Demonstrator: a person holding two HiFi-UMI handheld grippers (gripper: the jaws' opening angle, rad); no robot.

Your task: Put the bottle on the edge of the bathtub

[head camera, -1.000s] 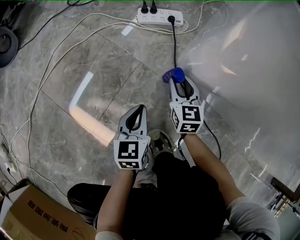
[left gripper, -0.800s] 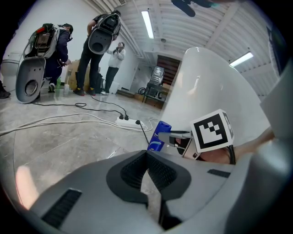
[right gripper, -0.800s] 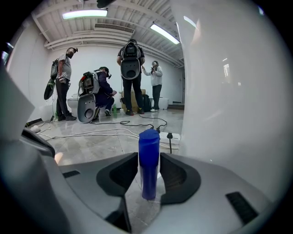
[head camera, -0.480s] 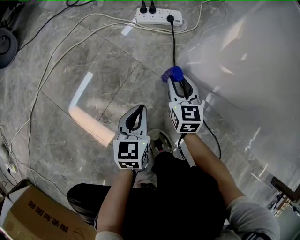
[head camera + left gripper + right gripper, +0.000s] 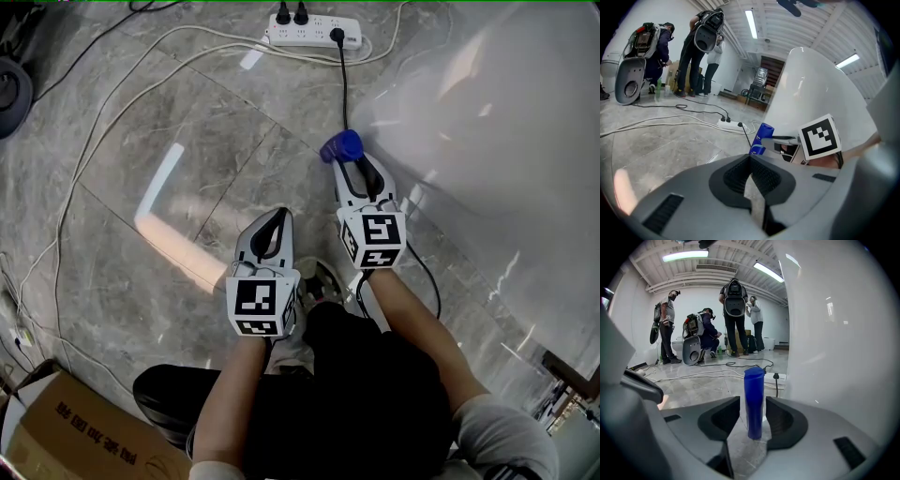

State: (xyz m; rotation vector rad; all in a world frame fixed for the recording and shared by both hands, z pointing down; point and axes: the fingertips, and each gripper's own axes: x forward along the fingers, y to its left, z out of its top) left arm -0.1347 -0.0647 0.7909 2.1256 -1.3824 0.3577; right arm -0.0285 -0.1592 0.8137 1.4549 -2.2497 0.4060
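While the white bathtub rises beside the grey marble floor, the right tongs, which have just been opening, stand wide around the upright blue bottle on the floor at the tub's foot, their pads clear of it. The left tongs are closed and empty.

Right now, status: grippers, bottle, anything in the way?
Left gripper shut, empty. Right gripper jaws just opened wider, blue bottle upright on floor between them, ungripped. Bathtub close beside; nothing blocking seen.

bottle: blue, cyl., stood upright | btwn R gripper jaws, which had just opened wider, pads clear of it | bathtub: white, wall just R of jaws
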